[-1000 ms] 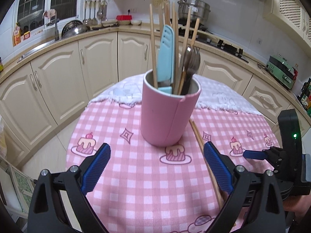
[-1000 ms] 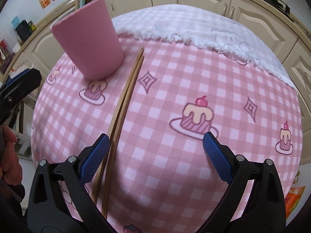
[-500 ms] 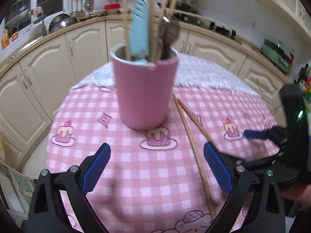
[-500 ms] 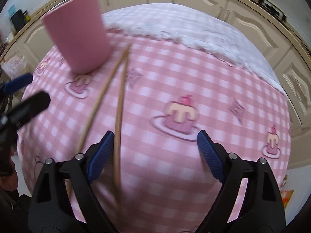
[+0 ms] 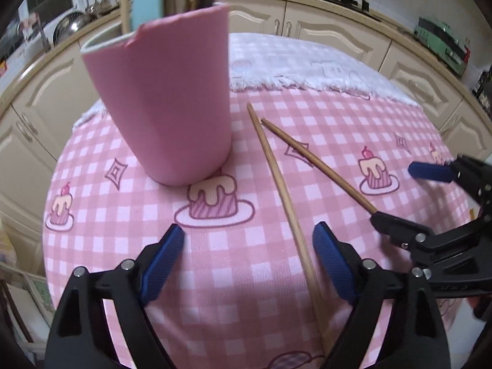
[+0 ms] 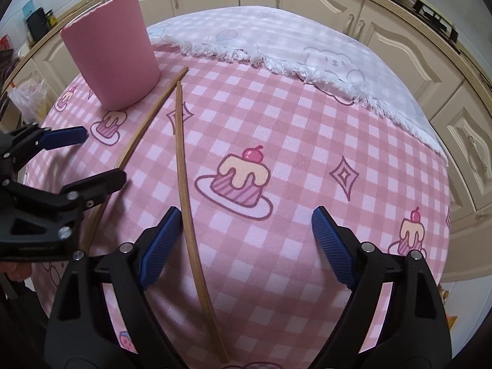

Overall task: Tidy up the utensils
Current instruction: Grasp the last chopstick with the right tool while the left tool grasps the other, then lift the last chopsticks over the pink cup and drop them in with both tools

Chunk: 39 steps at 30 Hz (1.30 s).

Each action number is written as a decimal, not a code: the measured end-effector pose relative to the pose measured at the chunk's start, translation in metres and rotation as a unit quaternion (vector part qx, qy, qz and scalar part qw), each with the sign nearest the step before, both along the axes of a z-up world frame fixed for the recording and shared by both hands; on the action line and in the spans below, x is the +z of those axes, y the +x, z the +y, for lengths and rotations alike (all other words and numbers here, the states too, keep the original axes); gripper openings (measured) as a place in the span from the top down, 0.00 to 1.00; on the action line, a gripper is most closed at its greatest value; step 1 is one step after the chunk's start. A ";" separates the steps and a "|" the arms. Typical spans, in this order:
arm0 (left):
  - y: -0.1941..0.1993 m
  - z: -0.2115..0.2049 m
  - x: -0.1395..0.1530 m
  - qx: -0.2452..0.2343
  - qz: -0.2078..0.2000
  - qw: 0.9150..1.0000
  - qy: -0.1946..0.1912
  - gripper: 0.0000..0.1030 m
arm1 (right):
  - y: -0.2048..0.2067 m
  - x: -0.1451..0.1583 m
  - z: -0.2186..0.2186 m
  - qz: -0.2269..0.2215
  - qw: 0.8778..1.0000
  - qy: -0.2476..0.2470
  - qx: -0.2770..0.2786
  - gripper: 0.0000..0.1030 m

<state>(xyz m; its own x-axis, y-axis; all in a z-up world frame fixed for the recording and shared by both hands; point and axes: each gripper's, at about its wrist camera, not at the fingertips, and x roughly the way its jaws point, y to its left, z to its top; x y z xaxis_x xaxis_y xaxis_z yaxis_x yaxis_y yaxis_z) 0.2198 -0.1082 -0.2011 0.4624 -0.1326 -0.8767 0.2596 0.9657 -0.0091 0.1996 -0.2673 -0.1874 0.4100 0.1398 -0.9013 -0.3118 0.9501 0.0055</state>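
A pink utensil cup (image 5: 172, 98) stands on the pink checked tablecloth (image 5: 215, 264), holding chopsticks, a light blue tool and metal cutlery that run out of view at the top. It also shows in the right wrist view (image 6: 113, 52). Two wooden chopsticks lie on the cloth, splayed apart: one (image 5: 283, 190) runs between my left gripper's fingers, the other (image 6: 187, 184) runs between my right gripper's fingers. My left gripper (image 5: 249, 261) is open and empty. My right gripper (image 6: 243, 246) is open and empty, low over the cloth.
A white fringed cloth (image 6: 307, 52) covers the table's far side. Cream kitchen cabinets (image 5: 338, 30) ring the table. The table edge falls away close on the left (image 5: 46, 215) and on the right (image 6: 452, 215).
Both grippers have moved forward and lower toward the cloth. The two chopsticks, side by side a second ago, now lie splayed apart. The cup looms closer in the left wrist view.
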 end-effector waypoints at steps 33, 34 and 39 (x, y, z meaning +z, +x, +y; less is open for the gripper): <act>-0.015 0.015 0.056 -0.079 -0.051 0.991 -0.097 0.96 | 0.019 0.049 -0.018 -0.029 0.981 0.189 -0.029 0.94; -0.018 0.017 0.062 -0.080 -0.064 0.989 -0.103 0.96 | 0.018 0.055 -0.020 -0.037 0.979 0.198 -0.031 0.94; -0.034 0.031 0.103 -0.078 -0.145 0.976 -0.139 0.95 | 0.010 0.092 -0.023 -0.092 0.964 0.247 -0.028 0.94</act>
<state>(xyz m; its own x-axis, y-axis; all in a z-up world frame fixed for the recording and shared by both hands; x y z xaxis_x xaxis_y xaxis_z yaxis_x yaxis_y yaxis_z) 0.1855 -0.0772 -0.0981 0.6415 -0.4355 -0.6315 0.4335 0.8850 -0.1699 0.2099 -0.2904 -0.0957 0.5764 0.5065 -0.6412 -0.2993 0.8610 0.4111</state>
